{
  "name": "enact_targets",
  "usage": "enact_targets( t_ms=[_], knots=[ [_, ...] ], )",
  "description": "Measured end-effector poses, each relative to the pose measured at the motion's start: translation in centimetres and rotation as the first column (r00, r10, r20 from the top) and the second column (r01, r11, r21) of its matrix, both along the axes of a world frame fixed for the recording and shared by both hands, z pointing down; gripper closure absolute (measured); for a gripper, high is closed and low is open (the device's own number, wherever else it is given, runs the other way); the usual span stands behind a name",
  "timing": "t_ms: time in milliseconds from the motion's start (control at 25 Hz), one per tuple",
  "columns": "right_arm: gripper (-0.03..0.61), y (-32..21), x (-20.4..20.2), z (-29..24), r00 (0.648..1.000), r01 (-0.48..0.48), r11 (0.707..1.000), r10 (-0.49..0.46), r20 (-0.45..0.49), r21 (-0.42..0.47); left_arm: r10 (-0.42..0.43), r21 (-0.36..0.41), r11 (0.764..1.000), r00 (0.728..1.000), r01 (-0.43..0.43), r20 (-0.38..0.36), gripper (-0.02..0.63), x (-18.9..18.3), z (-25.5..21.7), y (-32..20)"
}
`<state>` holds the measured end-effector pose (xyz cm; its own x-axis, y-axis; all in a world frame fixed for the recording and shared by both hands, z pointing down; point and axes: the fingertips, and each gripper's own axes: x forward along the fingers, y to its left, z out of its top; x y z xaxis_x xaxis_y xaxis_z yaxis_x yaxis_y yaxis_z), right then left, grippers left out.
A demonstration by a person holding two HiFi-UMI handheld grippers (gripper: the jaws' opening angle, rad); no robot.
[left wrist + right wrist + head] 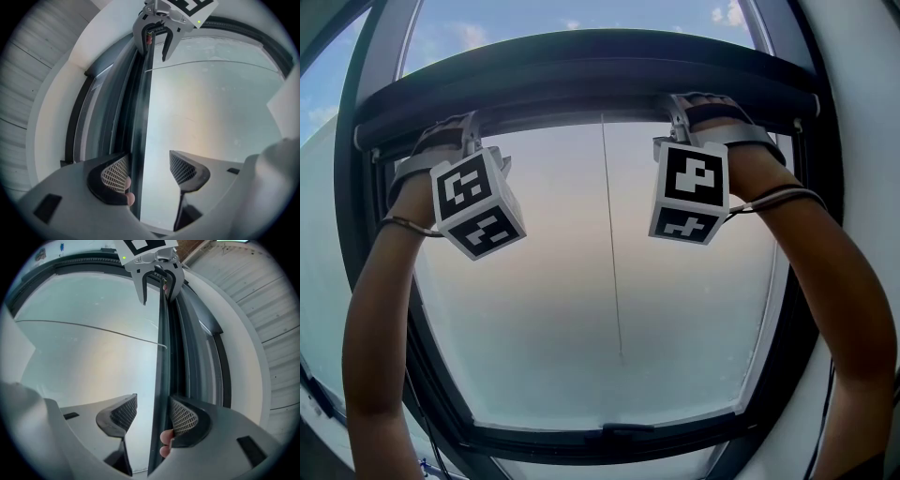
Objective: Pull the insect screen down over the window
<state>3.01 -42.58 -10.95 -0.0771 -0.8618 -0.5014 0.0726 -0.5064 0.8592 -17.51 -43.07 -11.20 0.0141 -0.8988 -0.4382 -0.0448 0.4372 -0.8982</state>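
Both spread: left tongs [147,159] and right tongs [153,401] each straddle the screen bar [581,89] atop the window [534,319].

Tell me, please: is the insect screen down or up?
Up: its pull bar sits at the top of the window; left hand-held gripper and right hand-held gripper straddle it, open.

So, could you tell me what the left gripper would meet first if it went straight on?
Probably the dark bar: it runs between the open jaws of the left gripper, near one pad, so going on would seat it deeper. The pale pane lies behind, though depth is unclear.
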Motion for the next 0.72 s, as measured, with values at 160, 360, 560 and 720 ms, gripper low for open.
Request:
enact_targets(
  t_ms=[160, 360, 560, 720],
  knots=[
    [0.383, 0.1, -0.1, 0.7, 1.0, 0.012, 1.0, -0.012, -0.005, -0.025, 0.008, -0.038, 0.999, 1.0, -0.008, 0.001, 0.359, 0.1, 0.6, 0.2],
    [0.383, 0.2, -0.2, 1.5, 1.0, 0.004, 0.998, -0.005, -0.008, -0.062, 0.001, -0.034, 0.999, 1.0, -0.001, 0.002, 0.359, 0.0, 1.4, 0.3],
    [0.383, 0.2, 0.0, 3.3, 0.999, -0.02, 0.995, 0.017, -0.034, -0.097, -0.006, -0.084, 0.996, 1.0, 0.008, 0.028, 0.359, -0.1, 3.1, 0.3],
    [0.383, 0.2, -0.3, 4.5, 0.999, -0.006, 0.993, 0.002, -0.034, -0.116, -0.027, -0.12, 0.992, 0.999, 0.032, 0.045, 0.36, -0.3, 4.5, 0.4]
  ],
)
